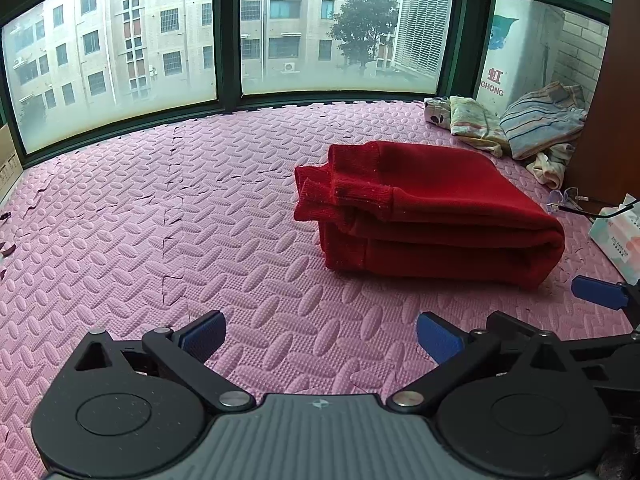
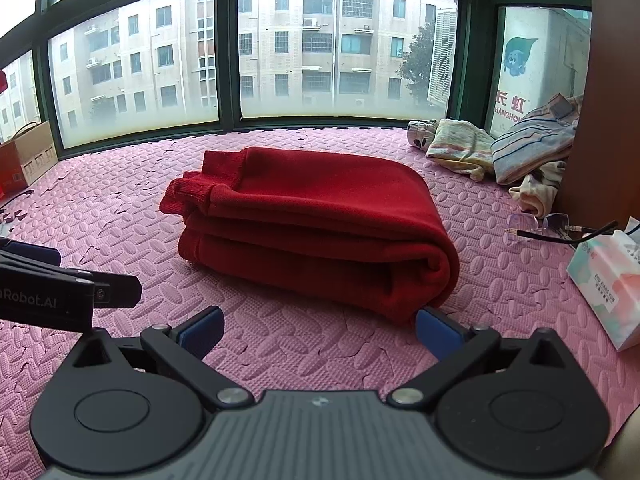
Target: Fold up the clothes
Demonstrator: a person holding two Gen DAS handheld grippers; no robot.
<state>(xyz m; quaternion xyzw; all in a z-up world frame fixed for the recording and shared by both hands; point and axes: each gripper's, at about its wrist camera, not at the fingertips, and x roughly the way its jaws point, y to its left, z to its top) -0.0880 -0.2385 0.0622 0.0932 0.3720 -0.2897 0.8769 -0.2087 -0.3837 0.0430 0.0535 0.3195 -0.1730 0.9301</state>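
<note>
A red sweater lies folded into a thick bundle on the pink foam mat, its ribbed cuffs sticking out to the left. In the left wrist view it sits ahead and to the right of my left gripper, which is open and holds nothing. In the right wrist view the red sweater lies straight ahead of my right gripper, also open and empty, its right fingertip close to the bundle's near edge. My left gripper's body shows at the left edge of that view.
A heap of striped and patterned clothes lies at the back right by a wooden cabinet. A tissue pack and eyeglasses lie on the right. A cardboard box stands at the back left under the windows.
</note>
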